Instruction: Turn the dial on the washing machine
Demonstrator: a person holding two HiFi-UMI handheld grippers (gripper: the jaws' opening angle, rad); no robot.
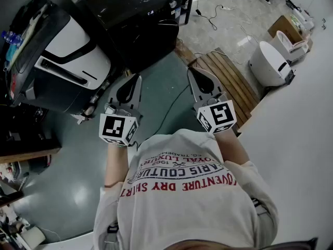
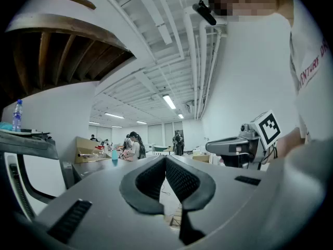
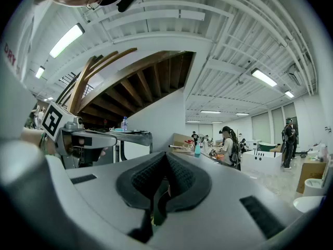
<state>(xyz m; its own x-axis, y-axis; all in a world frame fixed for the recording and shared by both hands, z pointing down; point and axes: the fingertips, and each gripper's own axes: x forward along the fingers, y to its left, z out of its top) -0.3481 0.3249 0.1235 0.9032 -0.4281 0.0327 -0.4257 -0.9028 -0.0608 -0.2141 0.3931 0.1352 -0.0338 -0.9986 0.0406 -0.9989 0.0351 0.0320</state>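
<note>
The washing machine (image 1: 73,48), a white body with a dark front, stands on the floor ahead and to the left of both grippers and well apart from them, so the left gripper (image 1: 134,83) is the nearer one; its dial cannot be made out in any view. The left gripper and the right gripper (image 1: 194,76) are held level, side by side just in front of the person's chest, pointing forward rather than toward the machine. Each has its jaws pressed together with nothing between them.
</note>
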